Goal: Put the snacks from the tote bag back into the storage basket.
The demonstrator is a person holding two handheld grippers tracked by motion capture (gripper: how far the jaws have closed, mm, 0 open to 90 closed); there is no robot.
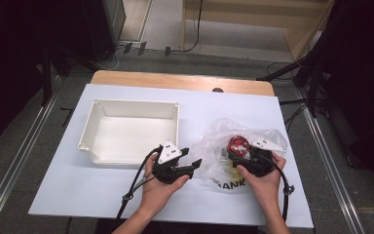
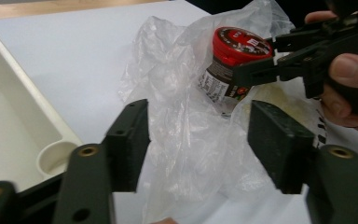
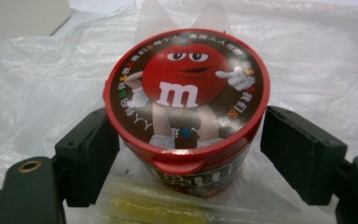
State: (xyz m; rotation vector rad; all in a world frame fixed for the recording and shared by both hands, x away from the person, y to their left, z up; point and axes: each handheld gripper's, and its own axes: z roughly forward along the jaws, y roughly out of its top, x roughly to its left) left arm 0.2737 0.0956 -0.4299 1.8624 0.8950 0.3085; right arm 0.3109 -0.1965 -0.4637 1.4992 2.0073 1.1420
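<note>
A candy jar [image 1: 237, 145] with a red lid sits in a crumpled clear plastic bag [image 1: 213, 141] on the white table cover. My right gripper [image 1: 241, 152] is shut on the jar; in the right gripper view its two black pads press the jar [image 3: 186, 93] from both sides just under the lid. In the left gripper view the jar [image 2: 230, 60] leans, with the right gripper [image 2: 254, 60] clamped on it. My left gripper [image 1: 192, 157] hovers at the bag's left edge with its jaws open. Only loose bag film [image 2: 177, 93] lies beyond its fingertips [image 2: 198, 135].
An empty white tray [image 1: 131, 105] stands left of the bag, close behind the left hand; its rim [image 2: 28, 98] runs along the left of the left gripper view. Something yellow [image 3: 158, 207] lies in the bag beneath the jar. Bare white cover [image 1: 78, 180] stretches to the front left.
</note>
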